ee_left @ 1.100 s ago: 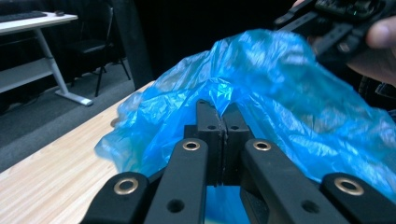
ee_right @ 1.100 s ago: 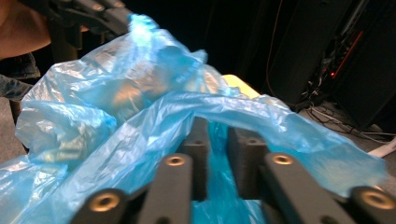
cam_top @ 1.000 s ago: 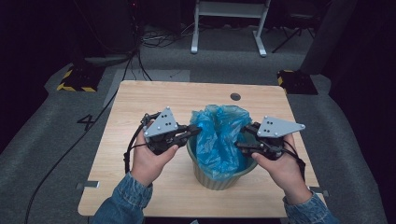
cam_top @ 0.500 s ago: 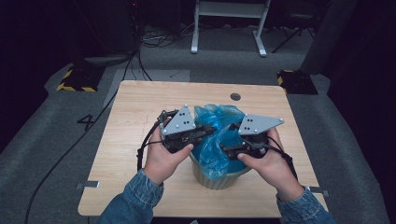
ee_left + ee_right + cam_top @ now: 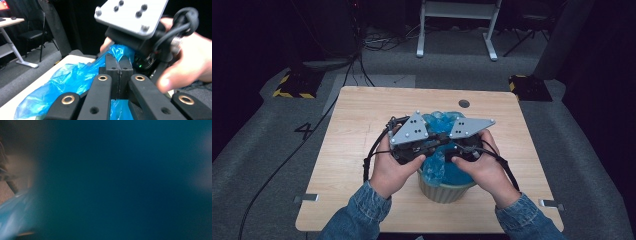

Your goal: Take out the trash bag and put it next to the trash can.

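Left gripper [image 5: 119, 72] clamped on a fold of the blue bag [image 5: 443, 167] lining the pale bin [image 5: 447, 190] near the worktop's [image 5: 362, 115] front edge, right gripper [image 5: 457, 146] just closing against the bag opposite, grip impossible to tell.

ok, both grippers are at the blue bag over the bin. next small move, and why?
Probably draw the two grippers apart. The left gripper is shut on a fold of the blue bag, and the right gripper, its jaws just closing, sits against it above the bin. The bag looks bunched at the middle.
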Action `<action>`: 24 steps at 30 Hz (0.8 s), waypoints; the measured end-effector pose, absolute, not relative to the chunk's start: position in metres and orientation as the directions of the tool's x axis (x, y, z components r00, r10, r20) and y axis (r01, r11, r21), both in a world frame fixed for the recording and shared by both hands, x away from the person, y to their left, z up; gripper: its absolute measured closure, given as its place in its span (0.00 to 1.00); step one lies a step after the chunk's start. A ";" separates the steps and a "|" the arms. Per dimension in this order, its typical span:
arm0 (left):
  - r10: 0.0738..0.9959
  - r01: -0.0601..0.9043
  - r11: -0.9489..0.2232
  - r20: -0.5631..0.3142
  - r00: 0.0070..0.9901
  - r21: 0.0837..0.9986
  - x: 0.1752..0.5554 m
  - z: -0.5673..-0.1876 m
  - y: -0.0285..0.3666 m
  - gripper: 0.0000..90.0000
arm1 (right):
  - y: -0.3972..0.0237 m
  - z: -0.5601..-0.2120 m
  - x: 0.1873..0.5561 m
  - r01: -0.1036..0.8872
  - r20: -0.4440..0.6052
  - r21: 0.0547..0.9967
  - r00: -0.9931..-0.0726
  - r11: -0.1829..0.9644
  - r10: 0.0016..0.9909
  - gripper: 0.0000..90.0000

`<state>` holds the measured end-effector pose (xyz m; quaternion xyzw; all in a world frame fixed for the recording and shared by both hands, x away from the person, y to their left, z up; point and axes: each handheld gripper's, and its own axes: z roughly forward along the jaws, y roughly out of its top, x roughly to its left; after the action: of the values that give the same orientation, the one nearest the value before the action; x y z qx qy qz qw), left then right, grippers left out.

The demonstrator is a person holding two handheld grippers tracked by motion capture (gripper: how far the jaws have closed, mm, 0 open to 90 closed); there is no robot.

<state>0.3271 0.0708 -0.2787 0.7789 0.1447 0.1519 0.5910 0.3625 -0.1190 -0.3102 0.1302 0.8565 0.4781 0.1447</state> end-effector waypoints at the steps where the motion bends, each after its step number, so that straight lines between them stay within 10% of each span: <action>1: 0.407 0.043 -0.258 0.068 0.911 0.965 0.327 -0.279 0.073 0.99 | -0.119 -0.311 0.363 0.087 -0.122 0.857 -0.924 0.508 0.363 0.95; 6: 0.429 0.038 -0.227 0.065 0.901 0.973 0.324 -0.279 0.088 0.98 | -0.125 -0.313 0.368 0.117 -0.087 0.881 -0.912 0.458 0.400 1.00; 18: 0.517 0.044 -0.156 0.044 0.855 0.987 0.317 -0.281 0.110 0.48 | -0.136 -0.299 0.374 0.098 -0.070 0.933 -0.895 0.347 0.441 1.00; 24: 0.550 0.053 -0.155 0.041 0.834 0.987 0.312 -0.286 0.126 0.41 | -0.147 -0.289 0.377 0.080 -0.066 0.954 -0.886 0.290 0.460 1.00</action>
<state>0.3120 0.1255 -0.2859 0.7326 0.2060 0.2017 0.6166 0.3767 -0.1469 -0.2892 0.1717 0.7856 0.5706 0.1664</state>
